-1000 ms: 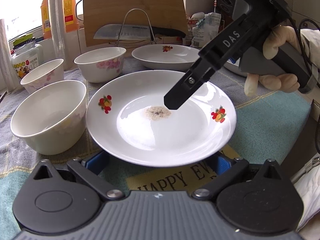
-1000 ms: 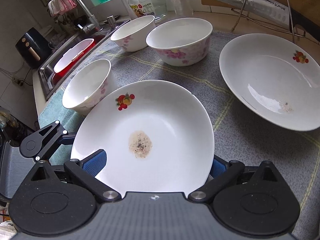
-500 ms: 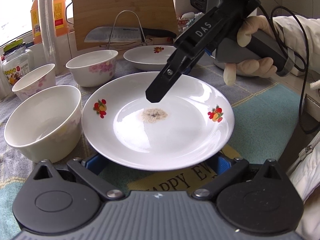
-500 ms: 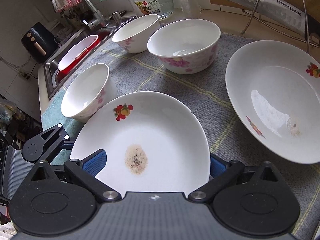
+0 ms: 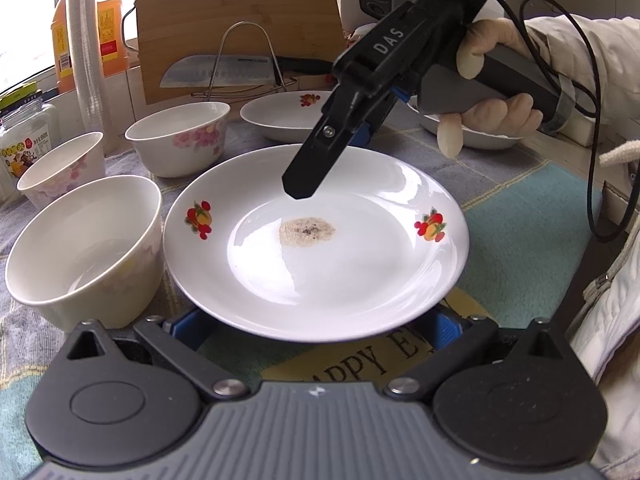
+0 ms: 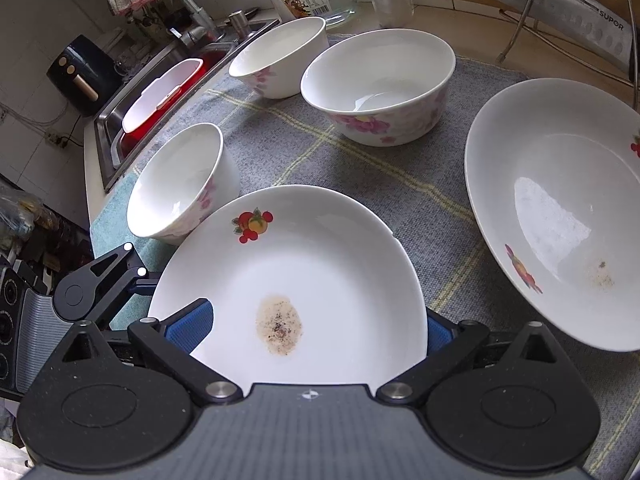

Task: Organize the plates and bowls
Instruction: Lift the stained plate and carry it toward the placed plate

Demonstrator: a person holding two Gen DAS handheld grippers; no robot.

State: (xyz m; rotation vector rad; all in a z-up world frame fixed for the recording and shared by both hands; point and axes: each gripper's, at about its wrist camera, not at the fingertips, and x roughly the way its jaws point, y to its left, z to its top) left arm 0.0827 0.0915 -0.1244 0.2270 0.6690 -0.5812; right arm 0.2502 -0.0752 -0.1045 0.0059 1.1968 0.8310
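Observation:
A white plate point(image 5: 320, 248) with fruit prints and a brown stain lies before my left gripper point(image 5: 316, 322), whose blue pads sit wide apart under its near rim. It also shows in the right wrist view point(image 6: 304, 280). My right gripper point(image 6: 316, 330) is open, its pads either side of the same plate; from the left wrist view it hangs above the plate point(image 5: 340, 140). A second fruit-print plate point(image 6: 560, 208) lies to the right. Three floral bowls stand nearby: near point(image 6: 180, 188), far left point(image 6: 280, 56), larger point(image 6: 376, 88).
A sink point(image 6: 160, 92) with a red and white basin lies beyond the counter's left edge. A cleaver on a wire rack point(image 5: 224, 76), a cutting board point(image 5: 240, 12), a jar point(image 5: 24, 136), stacked cups point(image 5: 90, 52) and a metal bowl point(image 5: 472, 136) line the back.
The right gripper has moved back and up over the stained plate, toward the second plate. The stained plate and the left gripper hold about the same place.

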